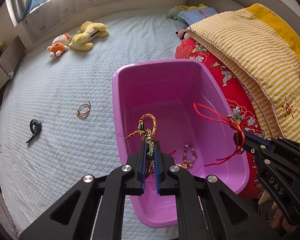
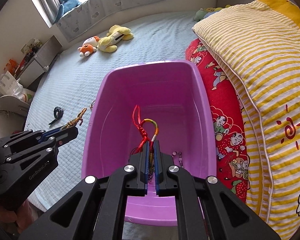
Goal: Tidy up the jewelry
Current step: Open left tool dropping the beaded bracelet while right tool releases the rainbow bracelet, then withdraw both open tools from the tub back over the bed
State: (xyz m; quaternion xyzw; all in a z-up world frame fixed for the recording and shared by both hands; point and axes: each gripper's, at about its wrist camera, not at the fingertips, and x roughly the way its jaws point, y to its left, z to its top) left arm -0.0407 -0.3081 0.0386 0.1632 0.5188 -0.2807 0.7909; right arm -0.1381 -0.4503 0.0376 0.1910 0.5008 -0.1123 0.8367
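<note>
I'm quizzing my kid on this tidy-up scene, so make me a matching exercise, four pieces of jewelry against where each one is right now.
Things:
1. gold braid
2. red cord
3. bead bracelet
4. watch

Places:
A. lying on the bin floor
B. on the bedspread, outside the bin
C. clamped in the left tool
D. clamped in the right tool

Pairs: 1-C, 2-D, 3-A, 4-B
</note>
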